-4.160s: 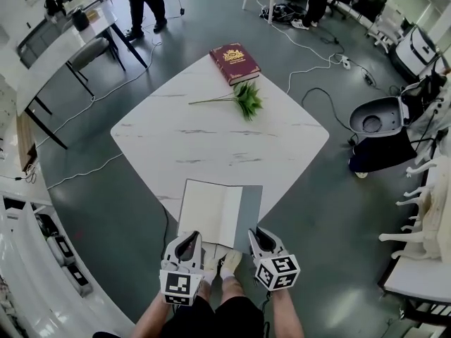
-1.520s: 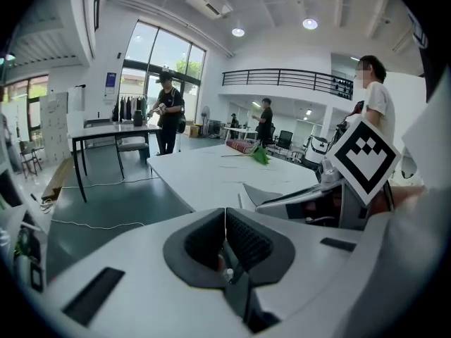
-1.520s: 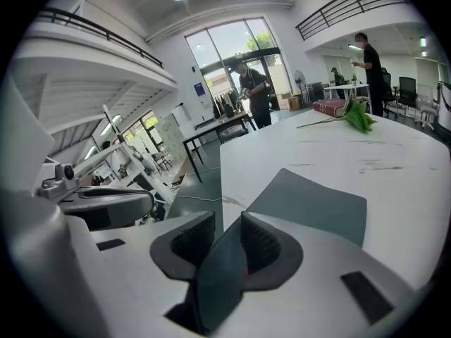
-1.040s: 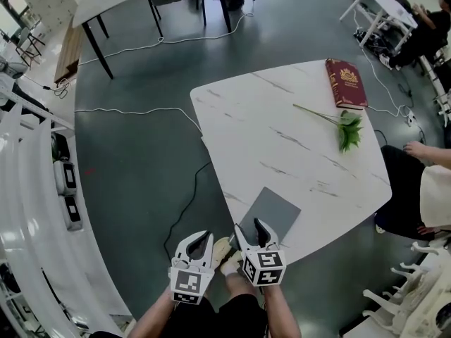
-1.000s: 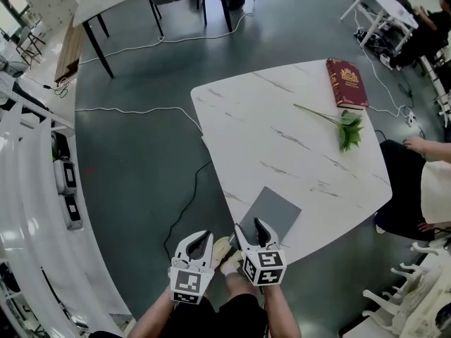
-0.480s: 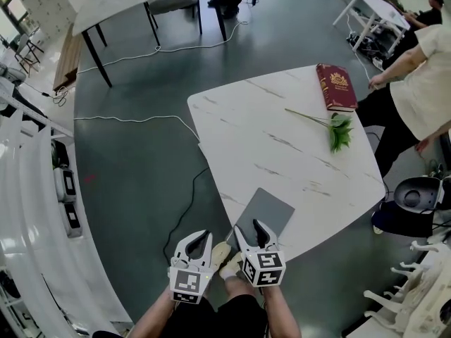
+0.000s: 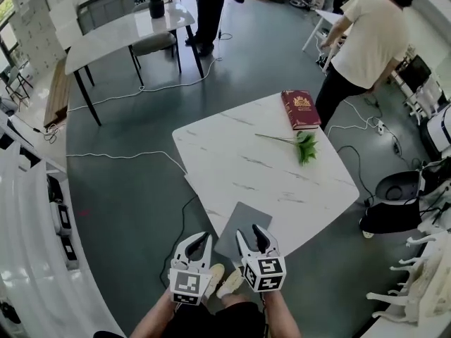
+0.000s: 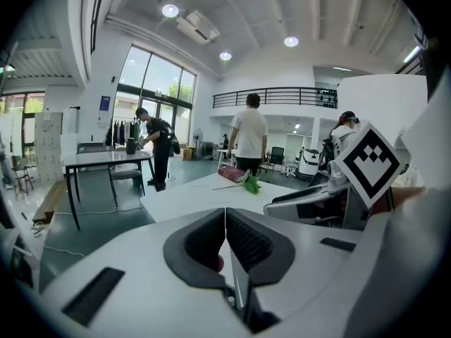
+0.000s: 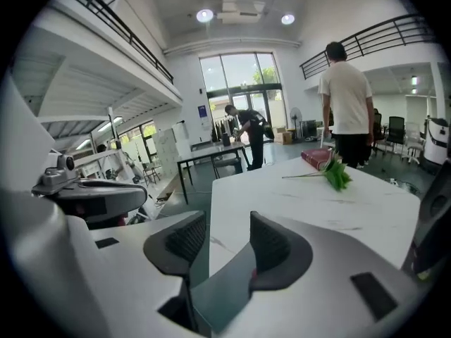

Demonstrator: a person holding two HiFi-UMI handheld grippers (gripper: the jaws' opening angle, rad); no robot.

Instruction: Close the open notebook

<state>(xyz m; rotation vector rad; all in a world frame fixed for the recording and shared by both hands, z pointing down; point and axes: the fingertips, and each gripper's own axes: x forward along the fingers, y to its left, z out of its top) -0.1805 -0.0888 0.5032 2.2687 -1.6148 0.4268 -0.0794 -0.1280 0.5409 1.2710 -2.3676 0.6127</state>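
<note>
The notebook (image 7: 243, 232) lies closed, grey cover up, at the near corner of the white marble table (image 7: 261, 167). My left gripper (image 7: 200, 238) hangs just left of it off the table's edge; in the left gripper view its jaws (image 8: 225, 213) meet with nothing between them. My right gripper (image 7: 251, 232) hovers over the notebook's near edge. Its jaws have just been closing but still stand apart (image 9: 227, 221), and nothing is between them. The grey cover (image 9: 222, 287) shows below the gap.
A red book (image 7: 301, 109) and a green sprig (image 7: 304, 148) lie at the table's far side. A person in a pale shirt (image 7: 366, 41) stands beyond the book. Another table (image 7: 120, 30), a chair, floor cables and a grey machine (image 7: 393, 203) surround us.
The notebook lay open four seconds ago; now it is closed, as it was a second ago. Both grippers have lifted. A person in a pale shirt has walked up behind the table.
</note>
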